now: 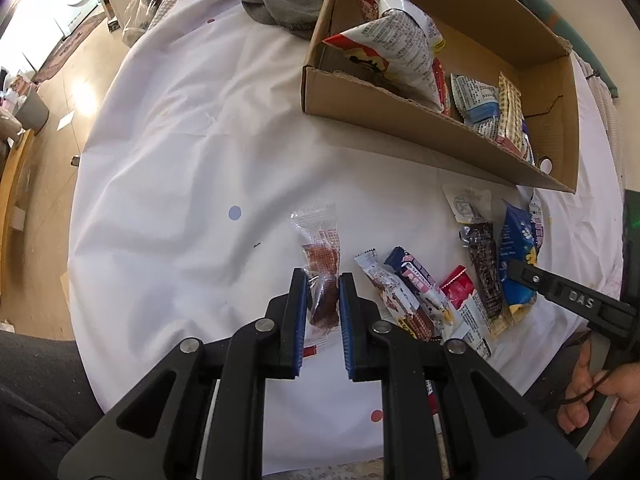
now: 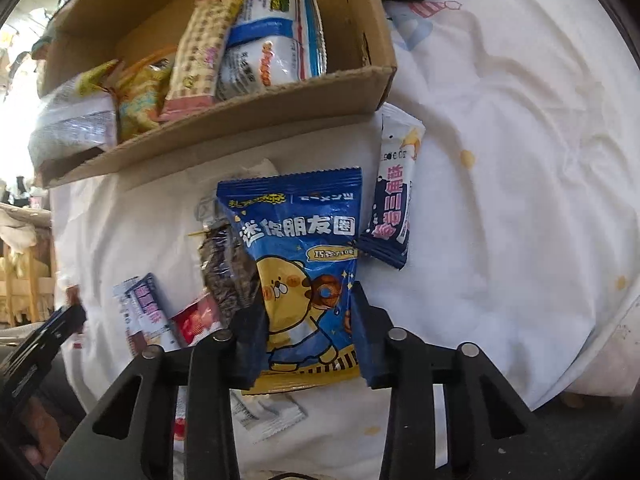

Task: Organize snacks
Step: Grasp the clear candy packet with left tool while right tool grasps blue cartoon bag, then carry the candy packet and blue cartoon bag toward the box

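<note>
Left wrist view first: the left gripper (image 1: 324, 296) is clamped on a clear packet (image 1: 322, 268) with a reddish-brown snack inside, pads squeezing its lower half while the top end sticks out above the fingers. It sits over a white cloth (image 1: 180, 160) with a few coloured dots. Just right of it a row of small snacks lies on the cloth: a white bar (image 1: 394, 300), a navy bar (image 1: 420, 284) and a red packet (image 1: 460, 292), packed edge to edge. Further right there's a dark packet (image 1: 484, 272) and the blue bag (image 1: 518, 256), with the right gripper (image 1: 516, 274) reaching in on it from the right edge

Behind all that sits a cardboard box (image 1: 400, 120), already holding several snacks, and a grey rag (image 1: 288, 4) lies beside its far corner

Right wrist view: the right gripper (image 2: 310, 332) has the blue bag (image 2: 300, 248) (cartoon bear on it) between its fingers, pads pressing both side edges, so it's gripping it. A purple-and-white stick (image 2: 394, 204) lies just right of the bag, the dark packet (image 2: 228, 268) tucked against its left, box (image 2: 240, 120) right behind
</note>
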A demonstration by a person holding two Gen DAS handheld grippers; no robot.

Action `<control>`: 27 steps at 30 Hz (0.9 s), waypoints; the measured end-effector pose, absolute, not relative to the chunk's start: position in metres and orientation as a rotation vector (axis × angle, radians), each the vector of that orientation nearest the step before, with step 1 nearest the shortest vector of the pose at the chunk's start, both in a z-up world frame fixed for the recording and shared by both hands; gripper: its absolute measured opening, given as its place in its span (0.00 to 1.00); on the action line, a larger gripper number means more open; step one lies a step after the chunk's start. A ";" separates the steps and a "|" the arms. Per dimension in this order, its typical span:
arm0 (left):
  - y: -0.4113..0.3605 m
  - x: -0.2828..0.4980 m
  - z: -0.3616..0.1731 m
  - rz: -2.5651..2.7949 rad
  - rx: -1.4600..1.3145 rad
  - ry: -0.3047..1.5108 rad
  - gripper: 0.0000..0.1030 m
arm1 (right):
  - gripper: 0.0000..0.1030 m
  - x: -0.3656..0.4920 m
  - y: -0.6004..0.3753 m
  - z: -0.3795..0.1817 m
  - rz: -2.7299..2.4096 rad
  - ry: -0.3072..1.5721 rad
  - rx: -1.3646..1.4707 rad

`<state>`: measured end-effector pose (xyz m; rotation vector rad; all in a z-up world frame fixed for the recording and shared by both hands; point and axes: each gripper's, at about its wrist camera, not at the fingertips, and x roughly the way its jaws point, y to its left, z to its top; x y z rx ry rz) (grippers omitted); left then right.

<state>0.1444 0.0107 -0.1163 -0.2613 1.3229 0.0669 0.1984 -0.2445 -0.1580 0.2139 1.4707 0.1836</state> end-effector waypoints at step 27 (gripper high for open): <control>0.036 0.139 -0.087 0.142 -0.275 1.165 0.12 | 0.34 0.167 -0.218 -0.047 0.676 1.085 0.428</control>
